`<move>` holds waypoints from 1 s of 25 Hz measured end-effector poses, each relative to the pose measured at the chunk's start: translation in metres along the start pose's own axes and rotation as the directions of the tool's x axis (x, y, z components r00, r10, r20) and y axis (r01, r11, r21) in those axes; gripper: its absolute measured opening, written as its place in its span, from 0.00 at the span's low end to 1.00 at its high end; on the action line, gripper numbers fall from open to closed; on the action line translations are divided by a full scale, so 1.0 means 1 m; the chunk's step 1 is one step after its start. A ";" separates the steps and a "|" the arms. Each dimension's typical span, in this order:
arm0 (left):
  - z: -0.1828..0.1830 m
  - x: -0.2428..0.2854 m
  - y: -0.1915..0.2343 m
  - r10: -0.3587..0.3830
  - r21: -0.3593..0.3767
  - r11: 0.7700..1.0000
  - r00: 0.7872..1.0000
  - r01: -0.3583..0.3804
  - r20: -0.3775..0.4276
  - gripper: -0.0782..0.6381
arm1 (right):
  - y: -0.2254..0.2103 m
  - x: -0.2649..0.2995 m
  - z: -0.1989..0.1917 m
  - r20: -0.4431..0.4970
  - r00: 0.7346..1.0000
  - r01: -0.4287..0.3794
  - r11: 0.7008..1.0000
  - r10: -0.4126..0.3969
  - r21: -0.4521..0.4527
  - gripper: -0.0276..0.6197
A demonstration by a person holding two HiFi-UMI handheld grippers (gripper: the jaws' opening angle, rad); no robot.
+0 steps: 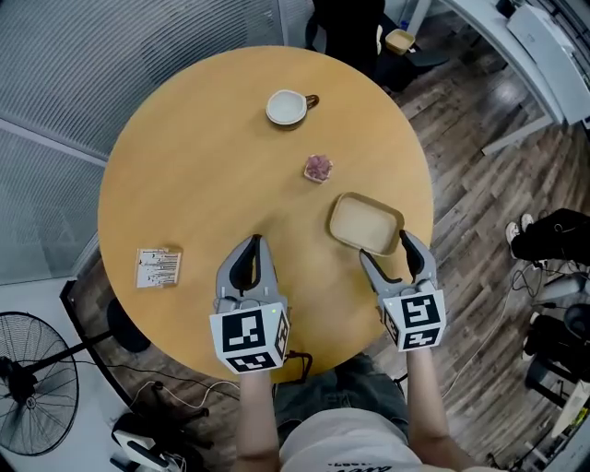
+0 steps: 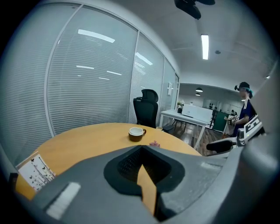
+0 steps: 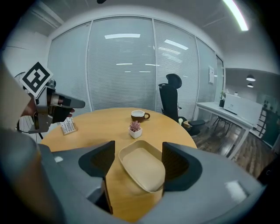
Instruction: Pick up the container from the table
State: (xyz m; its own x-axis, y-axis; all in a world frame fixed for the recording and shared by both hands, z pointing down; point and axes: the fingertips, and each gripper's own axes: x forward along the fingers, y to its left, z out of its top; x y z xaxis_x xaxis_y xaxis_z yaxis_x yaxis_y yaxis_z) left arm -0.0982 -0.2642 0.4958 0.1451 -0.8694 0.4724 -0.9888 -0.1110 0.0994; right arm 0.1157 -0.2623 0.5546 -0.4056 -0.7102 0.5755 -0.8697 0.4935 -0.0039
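The container [image 1: 366, 224] is a shallow beige tray with rounded corners, lying empty on the right part of the round wooden table [image 1: 203, 175]. My right gripper [image 1: 385, 247] stands open at its near end. In the right gripper view the container [image 3: 142, 168] lies between the two jaws of the right gripper [image 3: 139, 148]. The right pad is at its rim, while the left pad stands apart from it. My left gripper [image 1: 255, 243] is over bare table to the left of the tray, jaws together. In its own view the left gripper [image 2: 141, 148] holds nothing.
A brown cup [image 1: 287, 107] stands at the far side of the table, and a small potted plant [image 1: 318, 168] just beyond the tray. A printed card [image 1: 159, 267] lies at the left. A fan [image 1: 28, 387] stands on the floor, an office chair [image 1: 350, 28] behind the table.
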 end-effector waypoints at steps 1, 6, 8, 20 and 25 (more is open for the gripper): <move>-0.004 0.003 0.001 -0.003 -0.001 1.000 1.000 0.003 -0.009 0.11 | 0.001 0.003 -0.005 -0.011 1.000 -0.003 1.000 0.003 -0.003 0.60; -0.022 0.013 0.002 -0.018 -0.002 1.000 0.999 0.018 -0.050 0.11 | 0.007 0.016 -0.027 -0.080 0.997 -0.015 1.000 0.014 -0.012 0.60; -0.028 0.017 0.003 -0.021 -0.004 1.000 0.998 0.021 -0.064 0.11 | 0.008 0.022 -0.035 -0.106 0.994 -0.020 1.000 0.019 -0.012 0.59; -0.052 0.037 -0.002 -0.051 -0.012 0.999 0.990 0.050 -0.130 0.11 | 0.014 0.041 -0.080 -0.248 0.968 -0.052 0.997 0.037 -0.053 0.56; -0.057 0.040 0.000 -0.052 -0.016 0.999 0.988 0.051 -0.145 0.11 | 0.015 0.046 -0.088 -0.278 0.960 -0.067 0.995 0.043 -0.079 0.49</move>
State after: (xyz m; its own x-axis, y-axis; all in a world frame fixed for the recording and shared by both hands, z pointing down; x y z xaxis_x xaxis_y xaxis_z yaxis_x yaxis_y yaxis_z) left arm -0.0906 -0.2711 0.5649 0.2000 -0.7836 0.5882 -0.9796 -0.1471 0.1371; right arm 0.1089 -0.2435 0.6533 -0.3483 -0.5205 0.7796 -0.8156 0.5782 0.0216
